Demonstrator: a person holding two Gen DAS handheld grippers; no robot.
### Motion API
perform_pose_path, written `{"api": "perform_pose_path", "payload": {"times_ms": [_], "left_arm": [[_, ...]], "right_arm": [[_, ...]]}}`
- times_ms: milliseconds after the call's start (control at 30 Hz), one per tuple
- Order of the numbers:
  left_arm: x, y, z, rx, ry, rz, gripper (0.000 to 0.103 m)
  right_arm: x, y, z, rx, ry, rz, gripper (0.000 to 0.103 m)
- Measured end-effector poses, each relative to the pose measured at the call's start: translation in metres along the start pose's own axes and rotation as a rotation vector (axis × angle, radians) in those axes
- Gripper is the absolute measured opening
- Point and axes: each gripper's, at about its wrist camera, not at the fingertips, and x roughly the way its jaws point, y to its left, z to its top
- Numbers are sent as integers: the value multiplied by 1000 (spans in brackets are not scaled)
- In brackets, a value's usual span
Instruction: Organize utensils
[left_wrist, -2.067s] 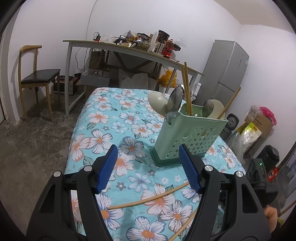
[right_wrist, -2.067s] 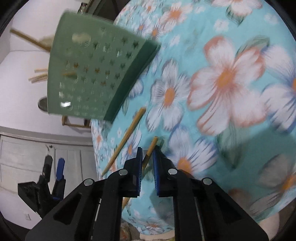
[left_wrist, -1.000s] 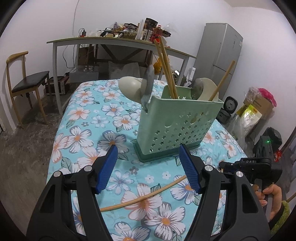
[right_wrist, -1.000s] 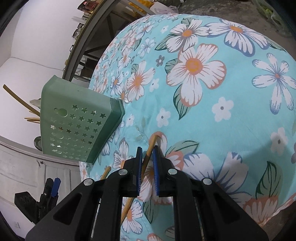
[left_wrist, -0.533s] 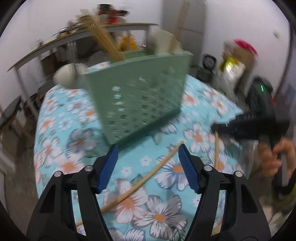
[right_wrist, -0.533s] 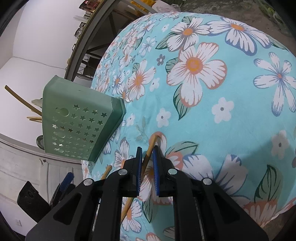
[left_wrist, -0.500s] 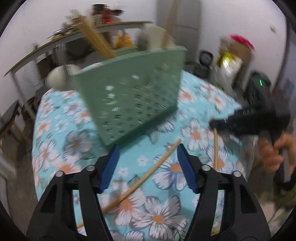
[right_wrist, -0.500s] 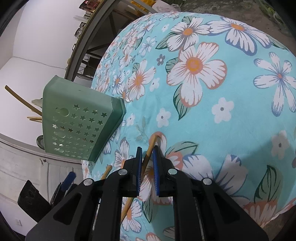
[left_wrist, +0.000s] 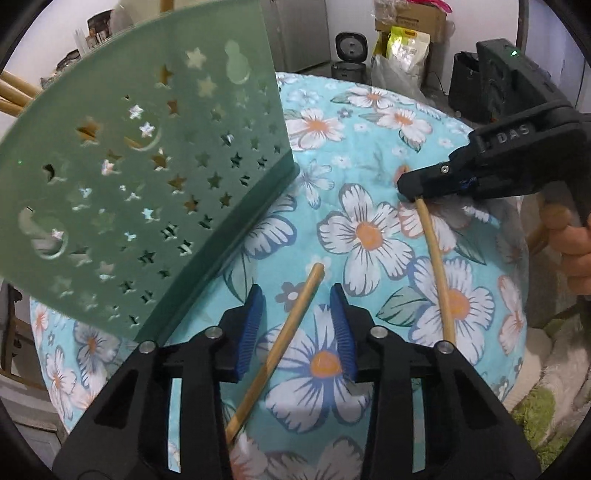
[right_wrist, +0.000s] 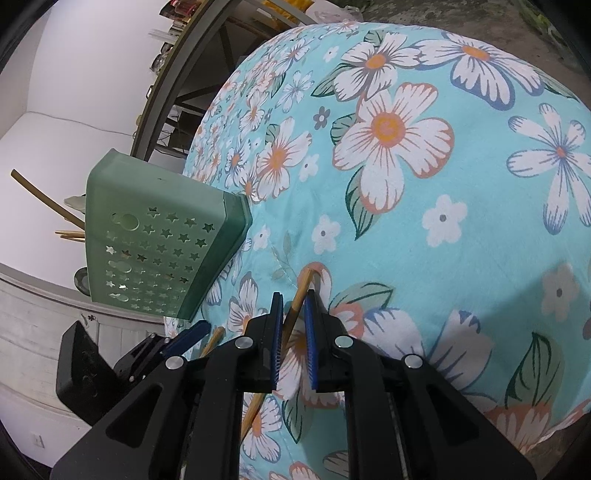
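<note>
Chopstick, loose, lying flat on the flowered cloth of the bench near its front edge. Its long axis runs from low between the blue pads of your left tool up and away to a free tip just past them, close to the base of the green utensil holder. The stick sits between the jaws but the pads do not yet touch it; the jaws are closing, with cloth visible on both sides of the shaft. Your left hand is therefore the nearer one for this stick, and the move turns on that alignment: the shaft crosses the gap at a slant, so you would likely want the pads to meet it squarely, not skid along it.

Second chopstick, to the right on the same cloth, well apart from the first and nearly parallel to the bench's side edge. Your right tool is clamped together on its far end, with your fingers on the handle at the bench's right edge.

The holder stands toward the bench's middle, left of both sticks, already carrying other chopsticks. Judged from this, both loose sticks are not yet filed in it.
</note>
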Motion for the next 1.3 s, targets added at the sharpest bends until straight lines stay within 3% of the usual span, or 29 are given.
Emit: {"api": "perform_pose_path", "payload": {"times_ms": [133, 267, 533, 1300], "left_arm": [[4, 3, 3, -17, 5, -13, 30], [8, 4, 4, -41, 1, -21, 17], [5, 1, 3, -46, -1, 21, 8], [3, -1, -2, -52, 10, 100, 7]], "right_arm": [[0, 0, -1, -2, 2, 0, 11], [0, 0, -2, -3, 2, 0, 11], [0, 0, -1, -1, 2, 1, 11], [2, 1, 0, -2, 6, -6, 11]]}}
